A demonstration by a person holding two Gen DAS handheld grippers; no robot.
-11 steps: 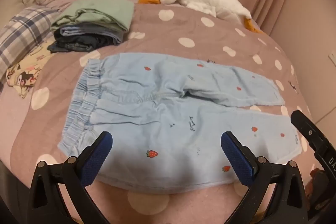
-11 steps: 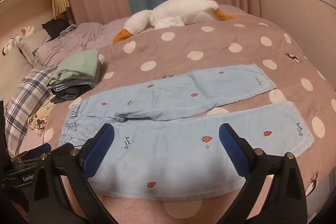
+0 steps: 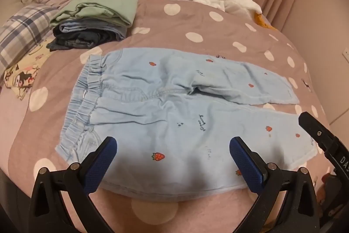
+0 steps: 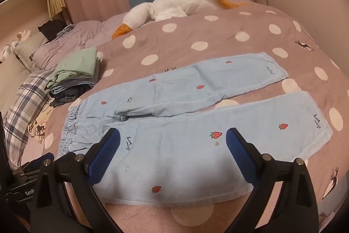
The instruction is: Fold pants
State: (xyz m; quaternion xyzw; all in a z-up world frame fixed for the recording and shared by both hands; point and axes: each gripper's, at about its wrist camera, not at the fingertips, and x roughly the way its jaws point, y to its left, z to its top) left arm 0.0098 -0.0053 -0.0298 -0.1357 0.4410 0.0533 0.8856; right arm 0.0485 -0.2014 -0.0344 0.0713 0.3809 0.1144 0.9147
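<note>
Left to right: at the far left, a pile of folded clothes (image 3: 91, 21) sat on the bed (image 3: 174, 21), just beyond the waistband (image 3: 87, 102) of the pale blue pants (image 3: 174, 115), which lay flat and unfolded on the spotted blanket, waist to the left, both legs running right and splayed slightly apart. The left gripper (image 3: 172, 152) hovered over the near leg close to the waist, jaws spread wide and holding nothing; farther right, the right gripper (image 4: 172, 145) hovered over the same leg, likewise wide open and empty. A plush goose (image 4: 174, 6) lay at the far side of the bed. Probable faults from here: a pinch taken on the top layer only would lift one ply and leave the leg creased; the soft blanket could be caught together with the cloth; unequal lifts by the two grippers would skew the fold, so that the near leg landed crooked on the far one; the gathered waistband could bunch. No container appeared in either view, so there were no contents to report.
</note>
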